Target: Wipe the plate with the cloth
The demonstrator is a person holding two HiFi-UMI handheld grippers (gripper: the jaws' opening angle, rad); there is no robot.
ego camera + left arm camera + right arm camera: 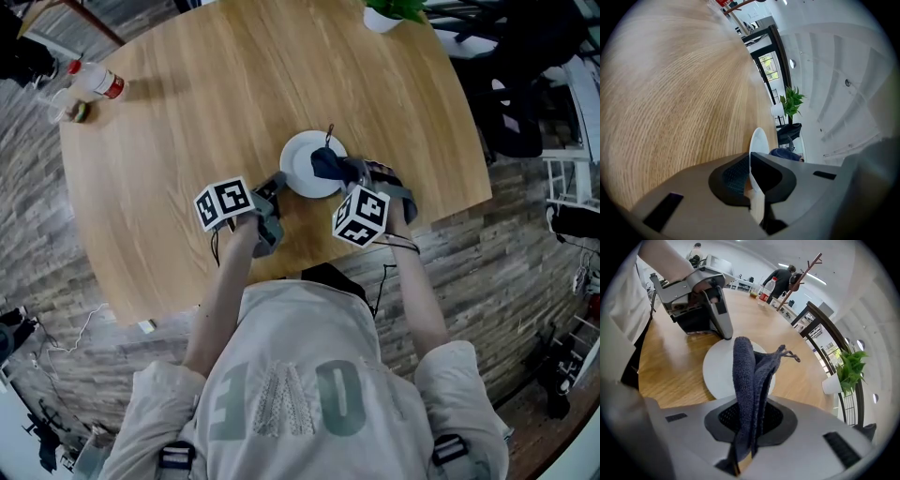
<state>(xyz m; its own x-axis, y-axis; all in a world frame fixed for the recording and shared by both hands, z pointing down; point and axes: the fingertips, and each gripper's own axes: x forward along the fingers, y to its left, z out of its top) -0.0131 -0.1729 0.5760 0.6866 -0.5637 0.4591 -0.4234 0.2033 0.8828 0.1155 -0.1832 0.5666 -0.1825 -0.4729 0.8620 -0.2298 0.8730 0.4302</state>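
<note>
A white plate (302, 167) lies on the round wooden table (216, 84) near its front edge. My left gripper (277, 189) is shut on the plate's near-left rim; in the left gripper view that rim (758, 140) runs edge-on between the pads of the left gripper (751, 177). My right gripper (349, 172) is shut on a dark blue cloth (329, 163), whose free end hangs over the plate's right part. In the right gripper view the cloth (746, 376) rises folded from the right gripper (746, 425), over the plate (719, 373), with the left gripper (705, 310) at the plate's far rim.
A clear bottle with a red label (97, 81) and a small glass (77, 111) stand at the table's far left. A potted plant in a white pot (392, 13) sits at the far edge. A dark chair (520, 84) stands off the table's right side.
</note>
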